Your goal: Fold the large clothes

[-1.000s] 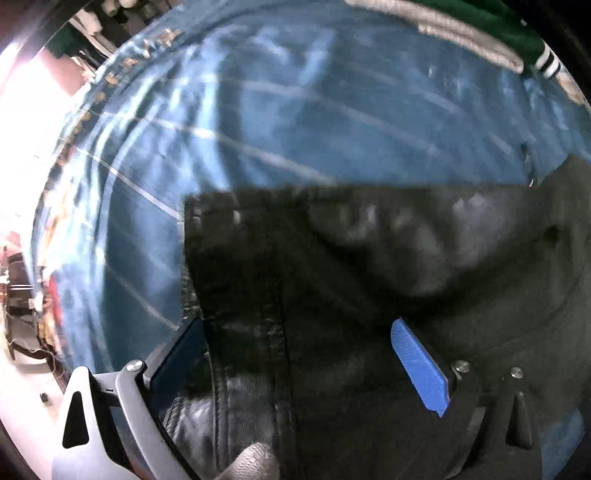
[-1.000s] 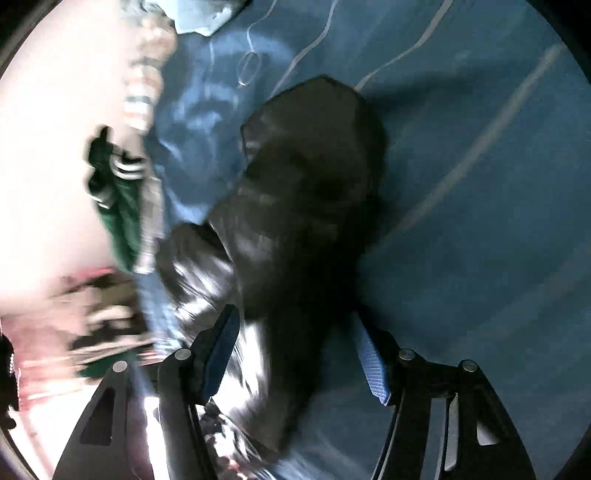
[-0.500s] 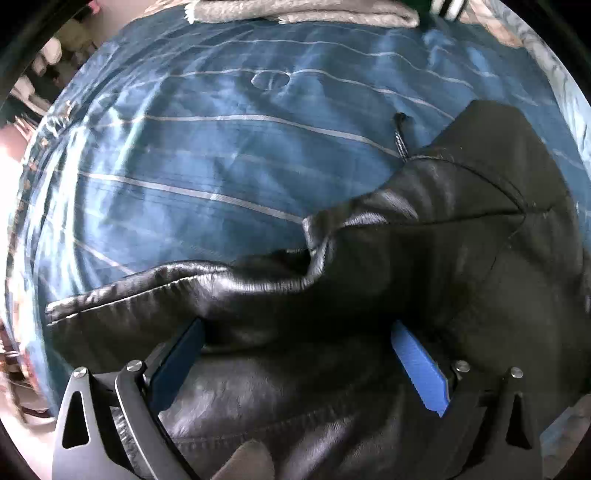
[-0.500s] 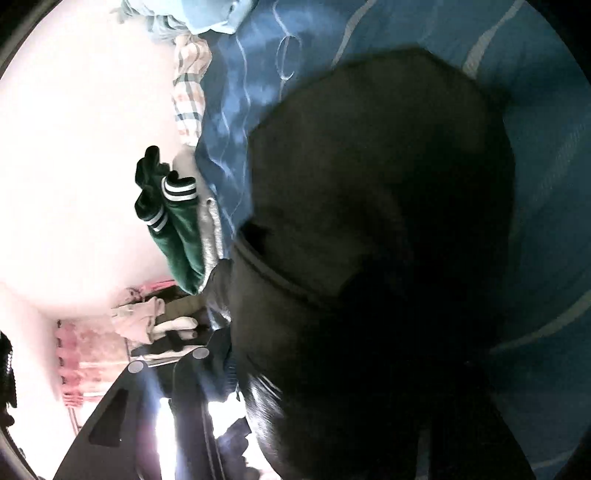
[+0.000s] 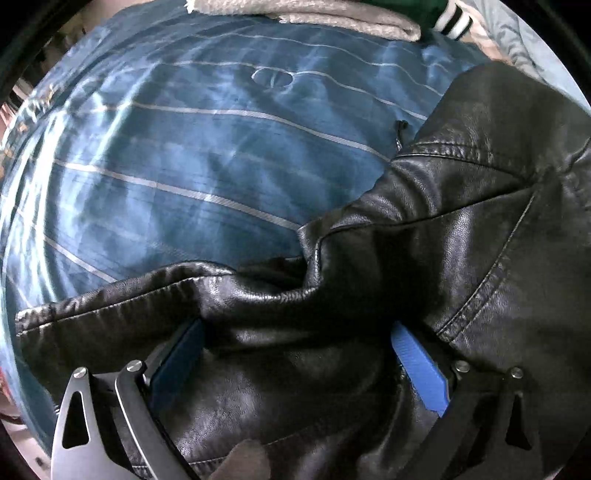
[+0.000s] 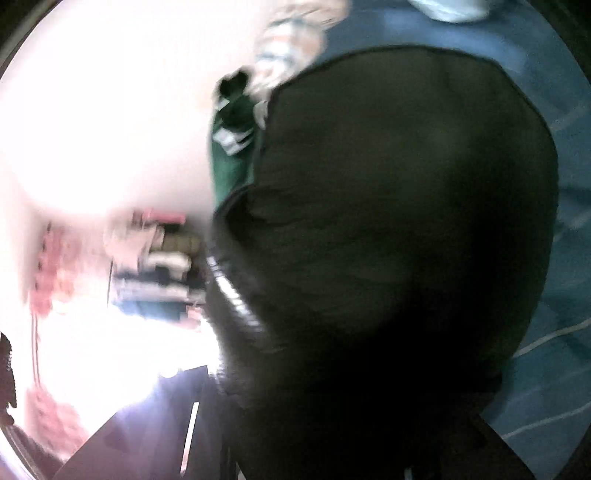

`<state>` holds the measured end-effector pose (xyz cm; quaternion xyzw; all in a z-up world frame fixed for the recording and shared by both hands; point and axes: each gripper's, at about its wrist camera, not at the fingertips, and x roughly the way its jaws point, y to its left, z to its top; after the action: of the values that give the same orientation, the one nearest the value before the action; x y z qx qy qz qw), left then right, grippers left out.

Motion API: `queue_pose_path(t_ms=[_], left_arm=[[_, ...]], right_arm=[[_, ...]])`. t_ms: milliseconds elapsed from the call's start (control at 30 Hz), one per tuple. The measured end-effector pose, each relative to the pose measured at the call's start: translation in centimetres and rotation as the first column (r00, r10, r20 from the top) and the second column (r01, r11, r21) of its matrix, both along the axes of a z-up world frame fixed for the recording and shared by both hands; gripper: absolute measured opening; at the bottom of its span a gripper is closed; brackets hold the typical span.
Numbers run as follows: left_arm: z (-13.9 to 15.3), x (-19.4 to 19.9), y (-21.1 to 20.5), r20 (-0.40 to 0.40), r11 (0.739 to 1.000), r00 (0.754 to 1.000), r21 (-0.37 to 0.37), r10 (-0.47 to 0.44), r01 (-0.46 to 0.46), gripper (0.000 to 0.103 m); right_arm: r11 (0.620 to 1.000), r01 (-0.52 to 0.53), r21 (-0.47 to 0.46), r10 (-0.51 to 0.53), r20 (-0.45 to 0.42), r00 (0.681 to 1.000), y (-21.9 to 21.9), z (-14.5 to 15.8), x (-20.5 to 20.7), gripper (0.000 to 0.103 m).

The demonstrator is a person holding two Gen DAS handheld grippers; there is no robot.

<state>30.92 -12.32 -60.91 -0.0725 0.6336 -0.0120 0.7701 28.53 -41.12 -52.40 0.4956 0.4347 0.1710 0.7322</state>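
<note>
Black leather jacket (image 5: 424, 258) lies bunched on the bed, over a blue bedspread (image 5: 166, 166) with thin pale stripes. Left gripper (image 5: 295, 354) sits low over the near part of the jacket; its two blue pads (image 5: 421, 373) stand wide apart with a thick fold of leather heaped between and over them. Jaws spread, not pinched down on the fold; the leather touches both pads but looks to rest there rather than be clamped. A stitched hem edge of the jacket runs out to the left across the bedspread; a seamed panel rises to the right and fills that side of the left wrist view. A small dark cord or zip pull (image 5: 400, 129) pokes out at the jacket's far edge. At the head of the bed, a grey folded cloth (image 5: 314, 16) and beside it a green garment with black and white striped cuffs (image 5: 448, 18). Right wrist view is badly blurred and mostly blocked: the jacket (image 6: 388, 240) hangs close in front of the lens as a dark mass, bedspread (image 6: 546, 387) showing along the right edge, the green garment (image 6: 232, 162) just left of the jacket, bright washed-out room beyond. Right gripper's fingers are hidden behind the dark material, so I cannot tell how its jaws stand or whether they grip anything.
</note>
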Motion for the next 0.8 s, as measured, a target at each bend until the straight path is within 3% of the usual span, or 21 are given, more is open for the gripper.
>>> queue_pose_path(t_ms=[133, 233, 333, 467, 567, 633, 733, 800], left_arm=[[0.5, -0.6, 2.9, -0.024, 0.998, 0.999, -0.059, 0.029, -0.030, 0.103], [2.9, -2.8, 7.4, -0.046, 0.984, 0.989, -0.098, 0.143, -0.147, 0.103], [6.4, -7.5, 13.7, -0.038, 0.946, 0.954, -0.127, 0.297, -0.300, 0.103], [9.6, -15.2, 21.0, -0.027, 0.870, 0.875, -0.091, 0.484, -0.484, 0.103], [11.1, -20.7, 24.9, -0.016, 0.809, 0.809, -0.018, 0.588, -0.588, 0.103], [11.9, -24.2, 27.7, -0.010, 0.754, 0.753, 0.014, 0.657, -0.657, 0.103], [12.0, -26.4, 28.7, 0.000, 0.696, 0.696, 0.040, 0.718, -0.717, 0.103], [12.8, -27.4, 29.1, 0.014, 0.665, 0.666, 0.045, 0.746, -0.746, 0.103]], right_arm=[[0.988, -0.132, -0.086, 0.136, 0.039, 0.990, 5.0, 3.5, 1.3, 0.020], [0.957, -0.237, -0.166, 0.250, 0.061, 0.966, 9.3, 6.0, 1.9, 0.019], [0.898, -0.363, -0.248, 0.392, 0.077, 0.917, 15.0, 8.1, 2.1, 0.019], [0.767, -0.528, -0.363, 0.583, 0.052, 0.811, 24.8, 8.4, 0.8, 0.019], [0.664, -0.612, -0.430, 0.679, 0.005, 0.734, 31.6, 6.7, -0.8, 0.019], [0.588, -0.672, -0.450, 0.734, -0.052, 0.677, 36.1, 4.6, -2.1, 0.019], [0.458, -0.769, -0.445, 0.795, -0.183, 0.579, 41.7, 0.6, -3.9, 0.026], [0.379, -0.831, -0.407, 0.819, -0.270, 0.506, 44.2, -1.5, -4.8, 0.046]])
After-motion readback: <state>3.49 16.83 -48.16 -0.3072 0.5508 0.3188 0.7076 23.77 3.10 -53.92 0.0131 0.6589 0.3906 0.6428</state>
